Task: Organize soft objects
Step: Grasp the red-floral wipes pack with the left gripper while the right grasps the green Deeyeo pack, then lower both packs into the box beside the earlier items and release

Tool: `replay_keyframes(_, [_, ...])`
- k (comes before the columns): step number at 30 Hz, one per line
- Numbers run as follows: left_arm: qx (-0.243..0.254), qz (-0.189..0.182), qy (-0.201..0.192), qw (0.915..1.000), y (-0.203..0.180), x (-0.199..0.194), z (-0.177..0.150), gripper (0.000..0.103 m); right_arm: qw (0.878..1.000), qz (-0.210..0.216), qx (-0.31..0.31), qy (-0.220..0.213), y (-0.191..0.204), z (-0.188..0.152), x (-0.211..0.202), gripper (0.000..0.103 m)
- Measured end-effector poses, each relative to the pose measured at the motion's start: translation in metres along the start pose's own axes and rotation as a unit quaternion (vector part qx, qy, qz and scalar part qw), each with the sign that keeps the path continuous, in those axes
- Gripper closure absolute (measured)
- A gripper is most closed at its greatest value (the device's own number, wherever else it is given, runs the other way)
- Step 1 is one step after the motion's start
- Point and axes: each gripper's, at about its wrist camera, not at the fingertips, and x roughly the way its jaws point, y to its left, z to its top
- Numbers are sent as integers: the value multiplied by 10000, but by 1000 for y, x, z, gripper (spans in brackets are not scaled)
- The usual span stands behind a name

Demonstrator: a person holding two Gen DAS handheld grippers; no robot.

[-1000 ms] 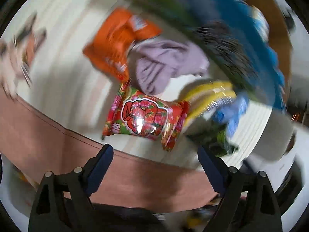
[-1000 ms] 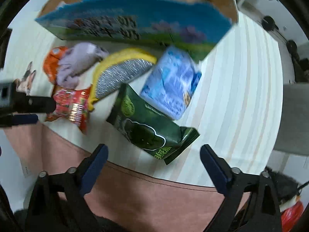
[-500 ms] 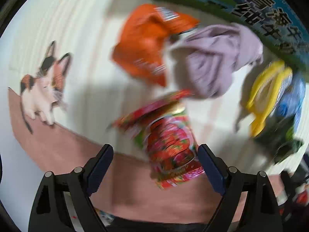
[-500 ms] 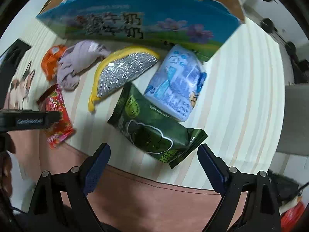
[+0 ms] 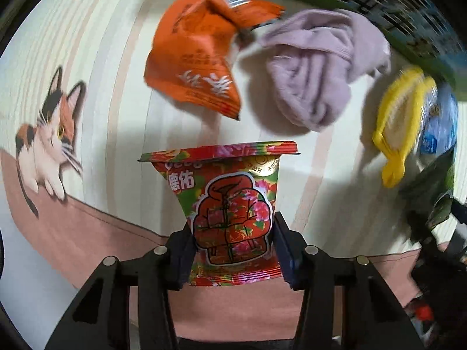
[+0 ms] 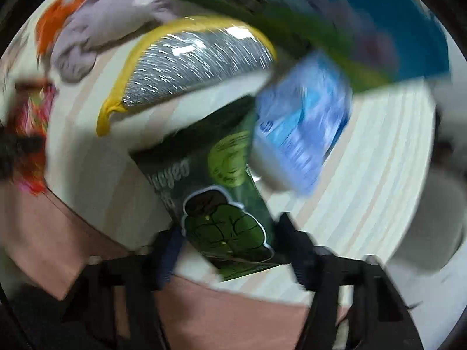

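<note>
My left gripper point(image 5: 232, 250) is shut on a red floral packet point(image 5: 230, 210) at the table's near edge; that packet shows blurred at the left of the right wrist view point(image 6: 29, 134). Beyond it lie an orange packet point(image 5: 198, 52) and a crumpled lilac cloth point(image 5: 315, 67). My right gripper point(image 6: 230, 250) has closed around the near end of a dark green packet point(image 6: 221, 204); the view is blurred. A yellow-edged silver pouch point(image 6: 189, 67) and a blue packet point(image 6: 303, 122) lie just beyond it.
A blue and green printed cardboard box point(image 6: 379, 29) stands at the back behind the objects. The striped tablecloth point(image 5: 87, 43) has a cat print point(image 5: 49, 134) at left and a pink border point(image 5: 73, 233) along the near edge.
My left gripper has closed on the red floral packet. My right gripper has moved forward and closed around the green packet; its view is now motion-blurred.
</note>
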Motion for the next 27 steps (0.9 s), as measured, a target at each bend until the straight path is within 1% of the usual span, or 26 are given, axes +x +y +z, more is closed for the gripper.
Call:
replay_keyframes(1, [103, 61, -65, 9999, -6, 0, -3, 58, 9982, 463, 361, 111, -8, -3, 2, 50])
replay_keyframes(2, [220, 125, -123, 9996, -14, 0, -6, 57, 9914, 989, 818, 273, -20, -6, 6, 51])
replay_keyframes(3, [297, 176, -153, 9993, -30, -4, -12, 56, 9783, 1562, 1286, 451, -32, -11, 12, 51])
replay_keyframes(4, [377, 223, -187, 9989, -34, -2, -12, 55, 9615, 2102, 1673, 577, -41, -16, 17, 50])
replay_keyframes(5, [400, 216, -198, 9988, -33, -5, -19, 55, 9511, 2374, 1879, 606, -46, -19, 20, 50])
replay_keyframes(6, [395, 172, -169, 9989, -27, -10, -18, 55, 9415, 2590, 2070, 604, -51, -23, 23, 46])
replay_keyframes(7, [340, 113, -99, 9993, -27, -6, -17, 52, 9388, 2619, 2158, 590, -54, -26, 24, 36])
replay_keyframes(8, [303, 81, -72, 9995, -18, -1, -19, 51, 9409, 2531, 2196, 492, -56, -31, 23, 31])
replay_keyframes(9, [232, 16, -88, 9997, -18, -1, -19, 51, 9428, 2468, 2212, 374, -58, -34, 21, 28])
replay_keyframes(12, [171, -89, -40, 9998, -18, 2, -21, 51, 9496, 2236, 2190, 163, -60, -34, 8, 28])
replay_keyframes(13, [176, -98, -38, 9998, -15, 5, -21, 51, 9532, 2143, 2130, 134, -56, -32, 7, 28])
replay_keyframes(15, [203, -102, -51, 9997, -16, 7, -23, 54, 9614, 1919, 1965, 137, -31, -28, 5, 28])
replay_keyframes(16, [217, -84, -66, 9997, -11, 9, -22, 54, 9643, 1829, 1908, 137, -24, -27, 6, 29])
replay_keyframes(17, [222, -65, -79, 9997, -13, 5, -18, 56, 9672, 1708, 1876, 128, -17, -27, 7, 33])
replay_keyframes(18, [227, -30, -98, 9997, -17, 2, -16, 58, 9692, 1599, 1867, 130, -10, -27, 8, 54])
replay_keyframes(19, [245, 9, -136, 9996, -17, 0, -18, 59, 9712, 1490, 1853, 150, -4, -27, 10, 61])
replay_keyframes(20, [274, 47, -171, 9995, -18, -2, -22, 60, 9723, 1409, 1858, 151, 0, -28, 9, 62])
replay_keyframes(21, [275, 52, -189, 9994, -26, -8, -23, 61, 9716, 1419, 1893, 103, 2, -30, 6, 65])
replay_keyframes(24, [260, -85, -322, 9991, -29, -27, -34, 61, 9667, 1667, 1944, -11, -1, -42, -11, 67])
replay_keyframes(26, [319, -386, -431, 9978, -33, -49, -45, 61, 9628, 1870, 1948, -141, -8, -50, -32, 68])
replay_keyframes(27, [366, -475, -487, 9970, -34, -60, -47, 61, 9595, 2021, 1948, -241, -12, -54, -48, 68])
